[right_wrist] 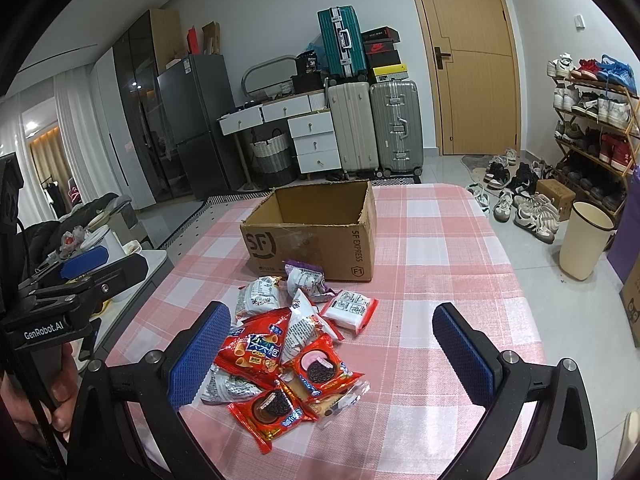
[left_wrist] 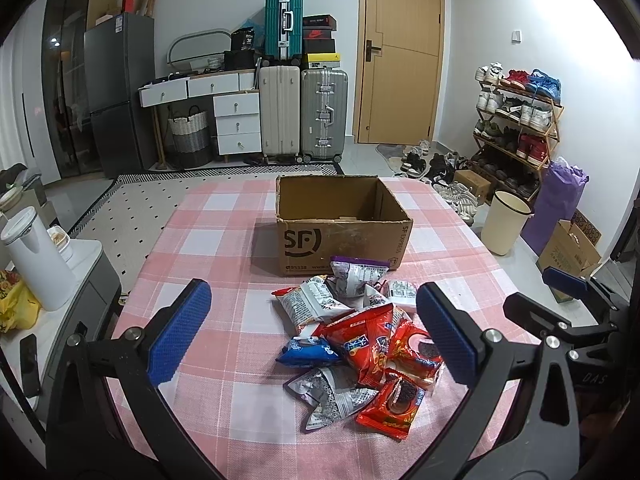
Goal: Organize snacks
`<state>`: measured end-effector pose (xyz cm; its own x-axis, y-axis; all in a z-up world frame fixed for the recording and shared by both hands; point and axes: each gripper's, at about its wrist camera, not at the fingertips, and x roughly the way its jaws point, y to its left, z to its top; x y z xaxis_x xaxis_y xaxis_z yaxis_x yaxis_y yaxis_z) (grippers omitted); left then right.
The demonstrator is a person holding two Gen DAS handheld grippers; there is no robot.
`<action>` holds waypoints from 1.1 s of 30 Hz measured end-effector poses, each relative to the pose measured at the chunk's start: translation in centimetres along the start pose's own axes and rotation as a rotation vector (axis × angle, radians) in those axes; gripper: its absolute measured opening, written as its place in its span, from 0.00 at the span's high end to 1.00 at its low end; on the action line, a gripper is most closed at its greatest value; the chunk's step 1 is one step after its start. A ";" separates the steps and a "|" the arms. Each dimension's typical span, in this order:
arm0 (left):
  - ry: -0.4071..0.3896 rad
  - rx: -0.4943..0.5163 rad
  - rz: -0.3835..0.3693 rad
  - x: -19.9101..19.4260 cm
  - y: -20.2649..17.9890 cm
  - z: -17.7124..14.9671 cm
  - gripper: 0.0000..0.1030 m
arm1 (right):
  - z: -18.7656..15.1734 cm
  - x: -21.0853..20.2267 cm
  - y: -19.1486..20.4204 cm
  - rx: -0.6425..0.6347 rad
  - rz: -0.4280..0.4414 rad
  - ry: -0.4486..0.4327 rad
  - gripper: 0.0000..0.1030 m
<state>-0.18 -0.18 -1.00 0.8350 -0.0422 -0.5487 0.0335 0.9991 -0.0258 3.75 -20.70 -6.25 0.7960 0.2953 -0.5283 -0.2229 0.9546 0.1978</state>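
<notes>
Your pile of snacks [left_wrist: 356, 344] sits in a heap on the pink checked tablecloth [left_wrist: 224, 248], near the edge of the table closest to you. On top is a big red bag [right_wrist: 256, 350]. Red cookie packs [right_wrist: 322, 368] lie under it on the near side, and one more [right_wrist: 272, 408] sits closest to you. A small blue pack [left_wrist: 306, 352] pokes out on the left side of the heap. Silver packs [left_wrist: 308, 300] lie at the back, and one with a purple top [left_wrist: 360, 270] leans right up against the cardboard box [left_wrist: 340, 224]. A white pack with a red rim [right_wrist: 350, 308] lies on the right side of the heap, a little apart.

The box stands just behind the pile, toward the far edge of the table. Its top is open, and it looks empty inside, though you can't see all of its floor from here.

Your left gripper [left_wrist: 316, 334] hangs over the near edge with its blue pads spread wide, one on each side of the heap, holding nothing. Your right gripper [right_wrist: 332, 354] hangs the same way, jaws wide apart and holding nothing.

Past the table you can see suitcases [left_wrist: 304, 114], a wooden door [left_wrist: 400, 52], a shoe rack [left_wrist: 520, 120] and a cream bin [left_wrist: 506, 222] on the floor.
</notes>
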 end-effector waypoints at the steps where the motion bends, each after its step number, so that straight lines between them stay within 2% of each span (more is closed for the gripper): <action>1: 0.000 0.000 -0.002 0.0 0.0 0.0 0.01 | 0.0 0.0 0.2 0.000 0.001 0.000 0.00; 18: 0.020 -0.016 -0.008 0.4 0.2 -0.3 0.01 | -0.1 0.2 0.2 0.006 0.000 0.000 0.00; 33: 0.093 -0.077 -0.124 3.6 2.9 -1.9 0.01 | -0.2 0.5 -0.1 0.008 0.007 0.005 0.00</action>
<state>1.89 2.55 -4.60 0.7723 -0.1688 -0.6124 0.0876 0.9832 -0.1604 4.04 -20.65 -6.70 0.7916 0.3025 -0.5310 -0.2239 0.9520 0.2086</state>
